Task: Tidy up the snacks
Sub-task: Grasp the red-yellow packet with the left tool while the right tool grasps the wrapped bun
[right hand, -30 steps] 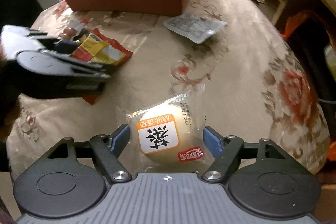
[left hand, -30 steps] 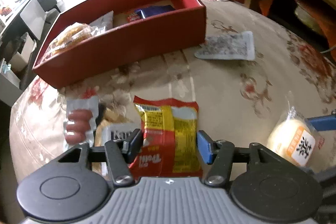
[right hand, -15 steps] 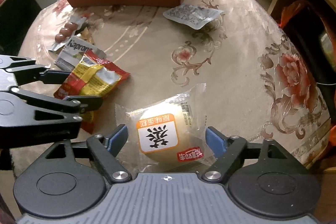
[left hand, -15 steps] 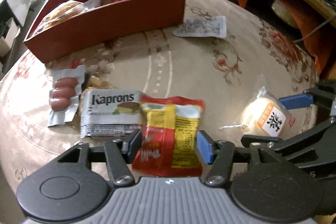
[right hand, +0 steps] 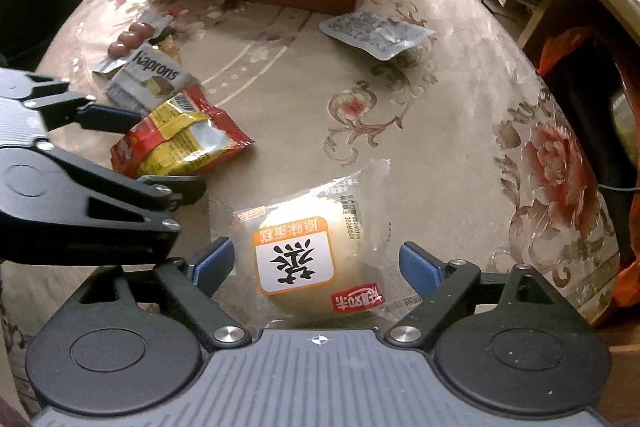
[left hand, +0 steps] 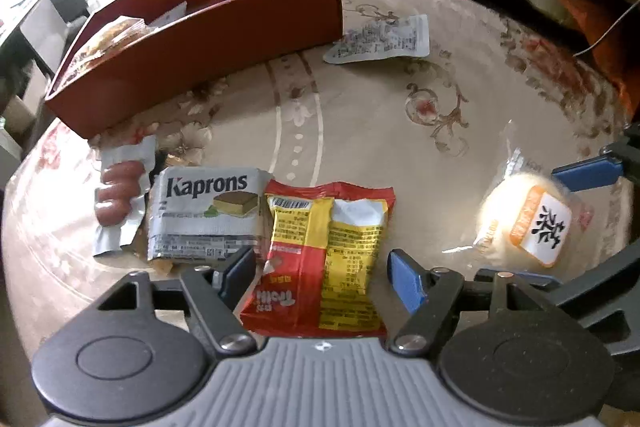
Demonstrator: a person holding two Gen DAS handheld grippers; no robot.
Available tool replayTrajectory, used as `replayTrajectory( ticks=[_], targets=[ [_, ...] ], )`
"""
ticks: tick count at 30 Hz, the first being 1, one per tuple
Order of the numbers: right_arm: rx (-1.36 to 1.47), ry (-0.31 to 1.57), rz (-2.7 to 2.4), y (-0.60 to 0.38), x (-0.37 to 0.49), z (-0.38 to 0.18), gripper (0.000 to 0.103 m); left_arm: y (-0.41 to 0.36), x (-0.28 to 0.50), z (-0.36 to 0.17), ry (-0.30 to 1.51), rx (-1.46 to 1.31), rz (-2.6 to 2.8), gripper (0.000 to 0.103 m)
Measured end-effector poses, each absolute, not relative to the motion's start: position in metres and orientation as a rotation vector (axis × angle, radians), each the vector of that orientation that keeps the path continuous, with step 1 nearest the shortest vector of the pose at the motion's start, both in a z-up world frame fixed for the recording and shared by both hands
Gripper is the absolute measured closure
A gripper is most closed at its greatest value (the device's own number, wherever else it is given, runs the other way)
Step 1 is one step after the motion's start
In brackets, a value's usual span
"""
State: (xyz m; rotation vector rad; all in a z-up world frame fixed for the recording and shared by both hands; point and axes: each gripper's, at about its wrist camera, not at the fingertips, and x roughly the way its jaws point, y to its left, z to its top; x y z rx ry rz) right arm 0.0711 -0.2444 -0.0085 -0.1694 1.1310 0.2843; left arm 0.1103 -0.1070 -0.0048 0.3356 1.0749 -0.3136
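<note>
My left gripper [left hand: 322, 269] is open around a red and yellow snack packet [left hand: 326, 247] that lies on the table; its jaws do not touch it. The packet also shows in the right wrist view [right hand: 180, 143]. My right gripper [right hand: 316, 267] is open around a wrapped round cake [right hand: 304, 259], which also shows in the left wrist view [left hand: 528, 223]. A red box [left hand: 208, 39] at the back holds several snacks. A grey Kaprons packet [left hand: 204, 215] and a sausage pack [left hand: 118, 199] lie left of the red packet.
A flat silver sachet [left hand: 380, 41] lies right of the box on the floral tablecloth [left hand: 440, 131]. The table edge drops off to the right [right hand: 600, 227]. Shelves and cables stand behind the table.
Both grippers have stayed open around their snacks. The left wrist view has shifted and come closer to the red packet. The right gripper has barely moved.
</note>
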Motion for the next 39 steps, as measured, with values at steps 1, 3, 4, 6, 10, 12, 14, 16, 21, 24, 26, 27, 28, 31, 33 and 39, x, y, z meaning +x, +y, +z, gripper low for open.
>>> replayTrajectory(
  ticks=[1,3,4,6,10,12,14,16,21,24,26,27,28,31,33,39],
  targets=[
    [-0.166,1.136,0.285,-0.244,0.071,-0.01,0.012,-0.106,0.11,-0.004,1.08,0.335,-0.313,0.034],
    [-0.151,1.153,0.286,-0.245,0.072,-0.012,0.012,-0.102,0.11,-0.004,1.112,0.296,-0.331,0.043],
    [-0.148,1.157,0.287,-0.245,0.072,-0.013,0.012,-0.099,0.11,-0.004,1.123,0.278,-0.33,0.043],
    [-0.153,1.161,0.293,-0.243,0.072,-0.015,0.011,-0.097,0.108,-0.004,1.12,0.273,-0.326,0.042],
    [-0.163,1.175,0.295,-0.24,0.074,-0.021,0.006,-0.095,0.107,-0.005,1.127,0.262,-0.31,0.036],
    [-0.189,1.172,0.292,-0.237,0.074,-0.023,0.004,-0.095,0.109,-0.006,1.131,0.257,-0.296,0.03],
    [-0.206,1.173,0.293,-0.235,0.074,-0.023,0.004,-0.094,0.11,-0.006,1.134,0.251,-0.293,0.029],
    [-0.208,1.163,0.285,-0.237,0.074,-0.02,0.005,-0.093,0.11,-0.006,1.134,0.248,-0.292,0.028],
    [-0.251,1.12,0.263,-0.239,0.073,-0.014,0.005,-0.091,0.114,-0.009,1.146,0.227,-0.284,0.022],
    [-0.229,1.137,0.267,-0.242,0.078,-0.015,0.004,-0.091,0.117,-0.01,1.157,0.207,-0.279,0.02],
    [-0.195,1.153,0.271,-0.247,0.08,-0.015,0.004,-0.091,0.119,-0.009,1.161,0.196,-0.274,0.02],
    [-0.182,1.154,0.269,-0.25,0.08,-0.012,0.004,-0.091,0.119,-0.009,1.163,0.199,-0.276,0.021],
    [-0.169,1.144,0.266,-0.253,0.079,-0.01,0.005,-0.092,0.118,-0.009,1.16,0.205,-0.277,0.021],
    [-0.14,1.129,0.253,-0.261,0.079,-0.008,0.005,-0.094,0.116,-0.008,1.148,0.218,-0.286,0.028],
    [-0.12,1.154,0.253,-0.261,0.082,-0.013,0.005,-0.095,0.115,-0.008,1.143,0.231,-0.291,0.029],
    [-0.114,1.182,0.258,-0.26,0.081,-0.02,0.004,-0.096,0.114,-0.008,1.136,0.231,-0.281,0.026]
  ],
)
